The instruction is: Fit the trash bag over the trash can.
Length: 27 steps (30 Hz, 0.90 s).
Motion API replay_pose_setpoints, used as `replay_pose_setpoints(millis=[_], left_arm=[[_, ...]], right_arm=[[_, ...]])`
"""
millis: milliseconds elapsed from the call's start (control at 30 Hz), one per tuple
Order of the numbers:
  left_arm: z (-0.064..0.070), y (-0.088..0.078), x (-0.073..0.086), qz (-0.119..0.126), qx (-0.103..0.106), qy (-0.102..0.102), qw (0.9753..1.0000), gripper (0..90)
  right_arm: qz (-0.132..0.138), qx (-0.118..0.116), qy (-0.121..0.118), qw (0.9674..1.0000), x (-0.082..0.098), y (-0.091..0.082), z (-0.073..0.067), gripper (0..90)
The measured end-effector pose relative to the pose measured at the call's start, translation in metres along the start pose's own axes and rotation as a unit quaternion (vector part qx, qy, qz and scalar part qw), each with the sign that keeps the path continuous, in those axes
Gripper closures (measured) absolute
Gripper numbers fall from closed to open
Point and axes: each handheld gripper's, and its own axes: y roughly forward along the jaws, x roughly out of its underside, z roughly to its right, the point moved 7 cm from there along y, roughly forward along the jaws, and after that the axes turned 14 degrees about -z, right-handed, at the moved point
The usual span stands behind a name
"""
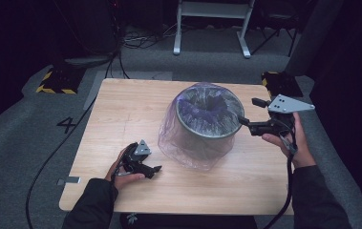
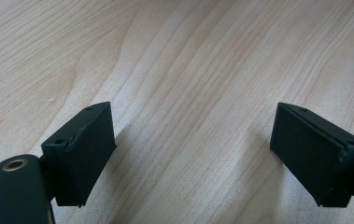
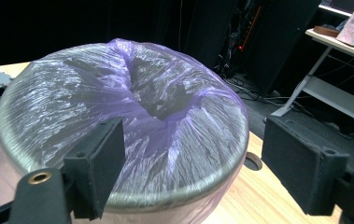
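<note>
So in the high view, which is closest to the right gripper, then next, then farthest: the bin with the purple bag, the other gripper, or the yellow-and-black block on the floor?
1. Bin with the purple bag: beside the right gripper, table middle.
2. Left gripper: table's near left.
3. Yellow-and-black block: floor, far left.

Handheld grippers and operator's dress

Left gripper [image 1: 155, 169] and right gripper [image 1: 241, 121]: black bodies, each with two flat rectangular black jaws with small screw holes at the jaw backs; brass-ringed hole on one black link. Grey three-cornered plate [image 1: 289, 104] with dark holes on top of each. Black cable [image 1: 291, 188] trails from right unit. Both sleeves [image 1: 92, 202] dark.
</note>
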Motion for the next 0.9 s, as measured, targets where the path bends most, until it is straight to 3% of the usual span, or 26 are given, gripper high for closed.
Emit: replay_pose_setpoints(millis=[267,633,900], left_arm=[[0.0,0.0,0.0,0.0,0.0,0.0,1.0,13.5],[0.0,0.0,0.0,0.0,0.0,0.0,1.0,13.5],[0.0,0.0,0.0,0.0,0.001,0.0,1.0,13.5]], right_arm=[[0.004,-0.005,-0.001,1.0,-0.013,0.008,0.0,21.9],[-0.018,-0.014,-0.001,0.9997,-0.025,0.029,-0.002,22.0],[-0.029,-0.029,-0.018,0.999,-0.032,0.043,-0.009,23.4]])
